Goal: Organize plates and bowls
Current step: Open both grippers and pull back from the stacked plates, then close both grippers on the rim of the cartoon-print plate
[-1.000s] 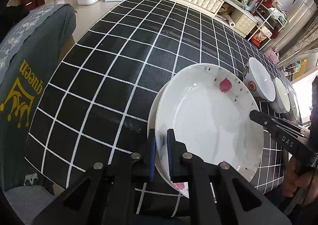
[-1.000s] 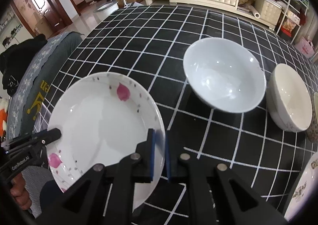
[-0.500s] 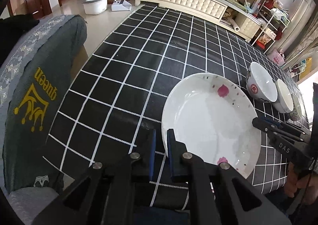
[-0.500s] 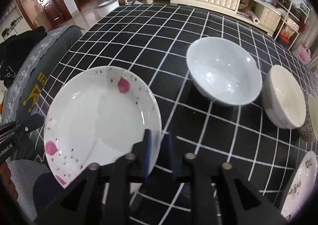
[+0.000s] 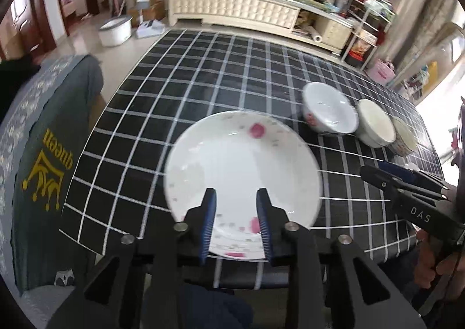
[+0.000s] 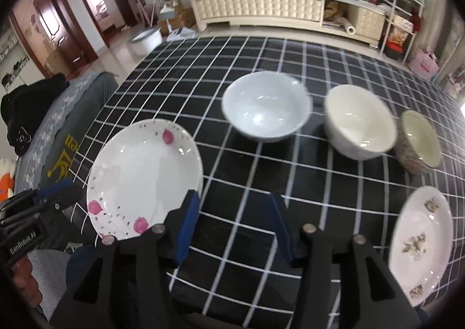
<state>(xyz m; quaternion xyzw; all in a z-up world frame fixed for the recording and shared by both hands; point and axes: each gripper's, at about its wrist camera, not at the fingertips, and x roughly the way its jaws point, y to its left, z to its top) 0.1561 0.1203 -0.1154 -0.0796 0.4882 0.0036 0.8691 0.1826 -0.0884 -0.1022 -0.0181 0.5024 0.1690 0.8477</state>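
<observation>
A white plate with pink flowers lies flat on the black checked tablecloth near the front left edge. My left gripper is open above the plate's near rim, apart from it. My right gripper is open just right of the plate, over the cloth. A pale blue bowl, a cream bowl and a small patterned bowl stand in a row behind. A second plate with grey flowers lies at the front right.
A grey-covered chair with a yellow crown print stands against the table's left edge. A cream cabinet with clutter is behind the table. The right gripper also shows in the left wrist view, held by a hand.
Both grippers let go of the pink-flowered plate and opened. The plate now rests flat on the cloth. Both grippers drew back and rose from it.
</observation>
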